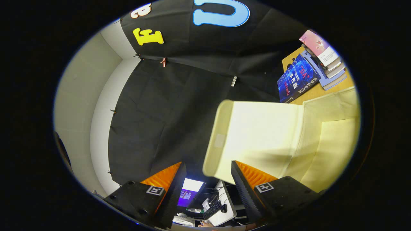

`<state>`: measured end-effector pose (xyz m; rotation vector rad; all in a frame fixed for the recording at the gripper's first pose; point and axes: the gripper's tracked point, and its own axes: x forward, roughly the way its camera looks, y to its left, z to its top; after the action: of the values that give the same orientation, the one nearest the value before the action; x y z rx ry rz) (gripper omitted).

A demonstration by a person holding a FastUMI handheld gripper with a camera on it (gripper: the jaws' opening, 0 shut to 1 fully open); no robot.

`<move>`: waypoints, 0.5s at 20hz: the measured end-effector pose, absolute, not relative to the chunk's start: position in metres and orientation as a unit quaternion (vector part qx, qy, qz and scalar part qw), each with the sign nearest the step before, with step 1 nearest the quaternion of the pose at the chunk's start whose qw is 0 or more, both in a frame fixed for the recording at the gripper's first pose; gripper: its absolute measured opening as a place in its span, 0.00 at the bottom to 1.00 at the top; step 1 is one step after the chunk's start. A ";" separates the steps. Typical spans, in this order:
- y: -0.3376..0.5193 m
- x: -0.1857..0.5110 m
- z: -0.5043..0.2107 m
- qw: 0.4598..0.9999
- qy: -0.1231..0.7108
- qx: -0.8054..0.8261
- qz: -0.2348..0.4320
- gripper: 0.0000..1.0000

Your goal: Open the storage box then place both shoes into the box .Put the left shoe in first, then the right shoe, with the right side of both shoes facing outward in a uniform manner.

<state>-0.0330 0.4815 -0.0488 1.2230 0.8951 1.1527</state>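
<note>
The pale cream storage box (330,144) stands beside and beyond the right finger, on a wooden table (316,91). Its lid (257,138) is swung out from the box body and reaches toward the fingers, and a small clear tab sits near its rounded free edge. My gripper (207,162) is open, with its fingers wide apart. The lid's near corner lies in the gap between the fingertips, and the right finger (247,179) overlaps the lid's lower edge. Neither finger presses on the lid.
A stack of books (322,59) and a blue book (297,80) lie on the wooden table beyond the box. Far off between the fingers are a lit monitor (190,192), a keyboard (212,210) and a bottle (195,210) on a white desk.
</note>
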 end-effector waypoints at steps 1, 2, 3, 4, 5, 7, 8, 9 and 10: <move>0.476 -0.030 -0.049 0.587 0.380 0.523 0.487 0.92; 0.471 -0.026 -0.052 0.596 0.379 0.519 0.480 0.95; 0.464 -0.026 -0.056 0.605 0.379 0.514 0.475 0.95; 0.458 -0.025 -0.059 0.614 0.380 0.508 0.470 0.96; 0.449 -0.026 -0.061 0.623 0.379 0.503 0.464 0.95; 0.428 -0.025 -0.063 0.654 0.368 0.483 0.452 0.95; 0.416 -0.025 -0.067 0.675 0.361 0.464 0.445 0.96; 0.397 -0.025 -0.075 0.697 0.358 0.442 0.436 0.96; 0.381 -0.027 -0.084 0.719 0.356 0.421 0.424 0.96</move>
<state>-0.0266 0.3814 -0.0842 0.9302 0.7871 0.9367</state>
